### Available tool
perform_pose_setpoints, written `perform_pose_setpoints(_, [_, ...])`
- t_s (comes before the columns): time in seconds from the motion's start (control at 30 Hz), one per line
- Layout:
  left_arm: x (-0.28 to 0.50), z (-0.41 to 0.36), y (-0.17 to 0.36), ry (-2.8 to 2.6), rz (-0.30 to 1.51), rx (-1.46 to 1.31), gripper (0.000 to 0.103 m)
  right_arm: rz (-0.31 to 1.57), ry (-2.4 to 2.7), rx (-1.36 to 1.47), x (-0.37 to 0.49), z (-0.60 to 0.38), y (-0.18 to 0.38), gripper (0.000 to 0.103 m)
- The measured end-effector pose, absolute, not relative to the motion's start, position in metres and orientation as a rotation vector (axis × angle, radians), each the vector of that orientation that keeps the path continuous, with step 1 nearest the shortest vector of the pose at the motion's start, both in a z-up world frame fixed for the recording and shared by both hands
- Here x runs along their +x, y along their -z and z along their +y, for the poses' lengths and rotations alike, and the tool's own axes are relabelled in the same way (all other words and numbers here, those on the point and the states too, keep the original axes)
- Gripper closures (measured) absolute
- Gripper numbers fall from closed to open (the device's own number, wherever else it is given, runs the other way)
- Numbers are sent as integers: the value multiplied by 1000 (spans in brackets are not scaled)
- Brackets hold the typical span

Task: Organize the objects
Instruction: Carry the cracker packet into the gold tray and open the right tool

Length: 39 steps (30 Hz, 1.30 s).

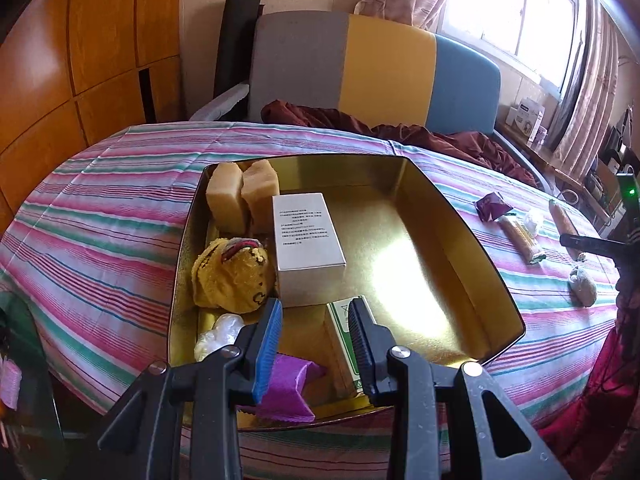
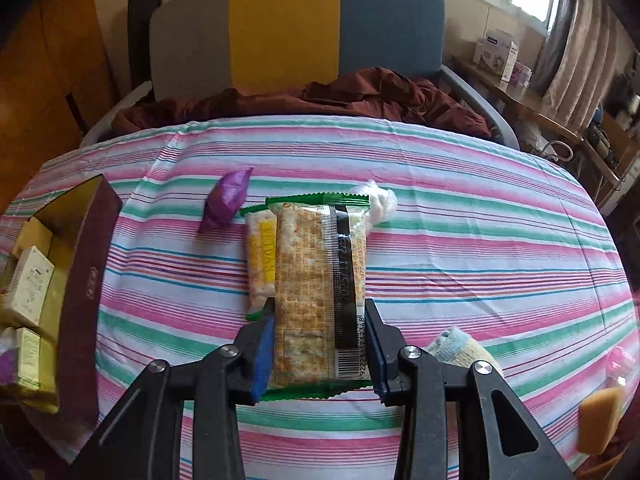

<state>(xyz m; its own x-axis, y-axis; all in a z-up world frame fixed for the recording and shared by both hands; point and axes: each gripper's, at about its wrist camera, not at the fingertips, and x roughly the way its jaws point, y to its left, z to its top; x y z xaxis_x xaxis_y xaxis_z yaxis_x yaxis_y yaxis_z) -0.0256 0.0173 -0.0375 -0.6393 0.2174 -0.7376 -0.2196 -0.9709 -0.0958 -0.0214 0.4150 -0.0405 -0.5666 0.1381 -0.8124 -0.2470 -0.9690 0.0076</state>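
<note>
The left gripper (image 1: 314, 310) hangs over the near end of the gold tin (image 1: 452, 184), its jaws nearly closed with nothing between them. In the tin, from near to far along its left side, lie a purple packet (image 1: 294, 382) and a green-and-white box (image 1: 344, 344), a clear wrapped sweet (image 1: 220, 332), a yellow plush toy (image 1: 232, 274), a white box (image 1: 306, 240) and two tan blocks (image 1: 242, 196). The right gripper (image 2: 320, 312) clamps a cracker packet (image 2: 316, 280) above the striped tablecloth (image 2: 480, 240), right of the tin; a second packet (image 2: 260, 256) lies just beside it.
</note>
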Motion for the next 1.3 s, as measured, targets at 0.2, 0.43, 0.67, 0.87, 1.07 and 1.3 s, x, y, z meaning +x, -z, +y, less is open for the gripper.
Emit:
perform_pose_setpoints(0.2, [-25,4,35,-2686,-64,-1172,69,100,-2820,-1325,-28,327,4,63])
perform_pose_setpoints(0.43, [-26,-18,35,-2718,-140,-1172,69,-36,-2999,-1461,-56,209,-3,63])
perform_pose_setpoints(0.67, [-29,-31,38,-2721,-197,-1186,69,-167,-2875,-1694,-98,144,46,63])
perform_pose_setpoints(0.87, [-29,-31,43,-2708,-213,-1212,69,-45,-2814,-1798,-115,126,76,60])
perform_pose_setpoints(1.07, [-29,-29,45,-2709,-198,-1214,69,71,-2910,-1788,-105,125,75,55])
perform_pose_setpoints(1.3, [-26,-22,44,-2706,-158,-1211,69,85,-2981,-1687,-86,140,59,51])
